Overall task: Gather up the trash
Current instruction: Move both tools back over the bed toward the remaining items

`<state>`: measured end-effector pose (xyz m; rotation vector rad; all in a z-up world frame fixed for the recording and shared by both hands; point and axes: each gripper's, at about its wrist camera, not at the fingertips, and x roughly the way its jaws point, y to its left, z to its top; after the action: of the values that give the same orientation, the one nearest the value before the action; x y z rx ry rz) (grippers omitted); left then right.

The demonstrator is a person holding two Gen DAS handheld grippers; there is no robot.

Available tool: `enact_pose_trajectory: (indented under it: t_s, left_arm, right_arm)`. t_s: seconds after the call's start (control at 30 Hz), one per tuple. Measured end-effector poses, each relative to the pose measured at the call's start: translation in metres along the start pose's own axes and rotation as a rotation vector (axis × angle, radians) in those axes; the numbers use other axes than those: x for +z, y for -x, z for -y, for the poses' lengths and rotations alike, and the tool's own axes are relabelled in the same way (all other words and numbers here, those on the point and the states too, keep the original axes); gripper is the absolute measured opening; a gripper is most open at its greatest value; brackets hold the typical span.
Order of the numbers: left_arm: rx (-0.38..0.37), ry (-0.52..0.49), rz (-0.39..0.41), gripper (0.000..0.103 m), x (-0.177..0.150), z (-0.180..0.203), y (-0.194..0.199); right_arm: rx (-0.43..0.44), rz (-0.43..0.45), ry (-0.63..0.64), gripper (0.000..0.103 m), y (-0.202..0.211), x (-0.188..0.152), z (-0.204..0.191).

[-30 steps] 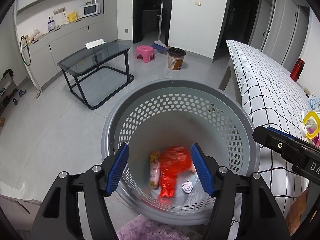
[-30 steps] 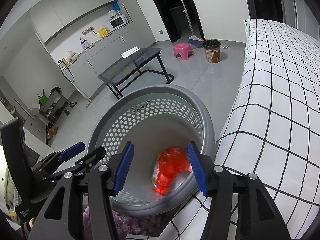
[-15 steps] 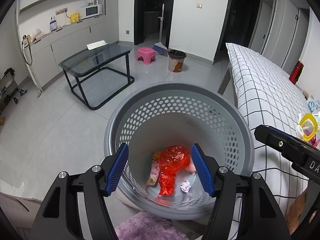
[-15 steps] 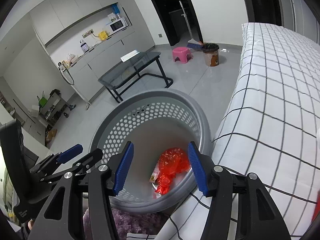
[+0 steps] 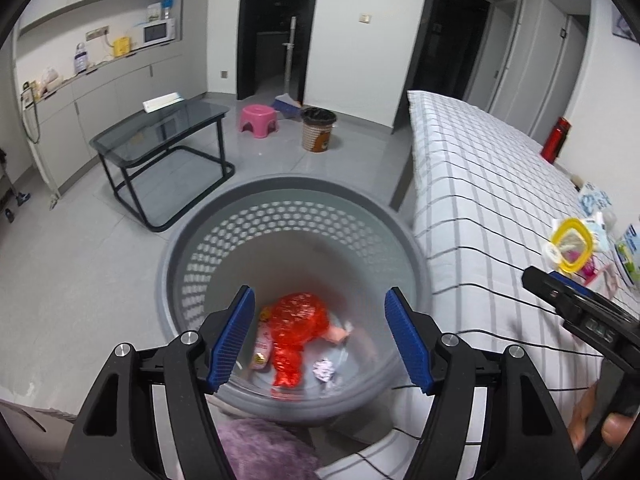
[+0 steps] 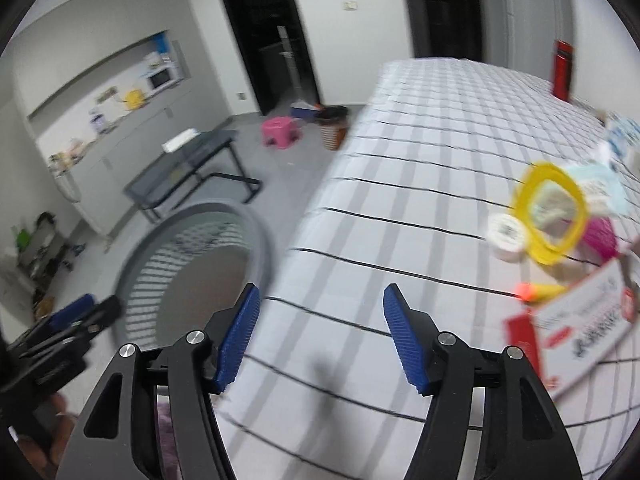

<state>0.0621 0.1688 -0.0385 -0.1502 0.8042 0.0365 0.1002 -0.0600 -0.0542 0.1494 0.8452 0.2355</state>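
Left gripper (image 5: 320, 340) wide, empty, over the grey basket (image 5: 192, 240) on the floor beside the bed (image 6: 400, 220). Basket count: one red bag (image 5: 296, 328), one pink packet (image 5: 262, 346), one paper wad (image 5: 324, 369); a fourth pale item is blurred. Right gripper (image 6: 318, 338) wide, empty, over the bed, well short of the trash pile (image 6: 560, 232). Pile count: one yellow ring (image 6: 520, 204), one white tub (image 6: 507, 236), one red-white box (image 6: 576, 332), the rest smeared. Risk: heavy blur suggests a fast swing; overshoot could scatter the crowded pieces or snag the sheet.
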Motion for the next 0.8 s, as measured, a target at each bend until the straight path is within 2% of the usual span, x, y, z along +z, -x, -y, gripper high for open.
enact_pose_trajectory:
  t_s: [0.13,0.33,0.53,0.8]
  left_arm:
    - [-0.023,-0.038,-0.005,0.066,-0.003,0.024,0.004]
    - [-0.041,-0.082,0.003,0.068,-0.004,0.053,0.012]
    - [-0.065,-0.116,0.007,0.068,-0.004,0.082,0.018]
    - [-0.107,-0.164,-0.007,0.069,-0.011,0.124,0.020]
  right_arm:
    - [-0.033,-0.013,-0.049,0.062,-0.003,0.006,0.024]
    - [-0.065,-0.046,-0.079,0.062,-0.006,0.004,0.039]
    - [-0.077,-0.032,-0.095,0.062,0.018,-0.009,0.057]
    - [-0.103,-0.015,-0.152,0.062,0.060,-0.039,0.103]
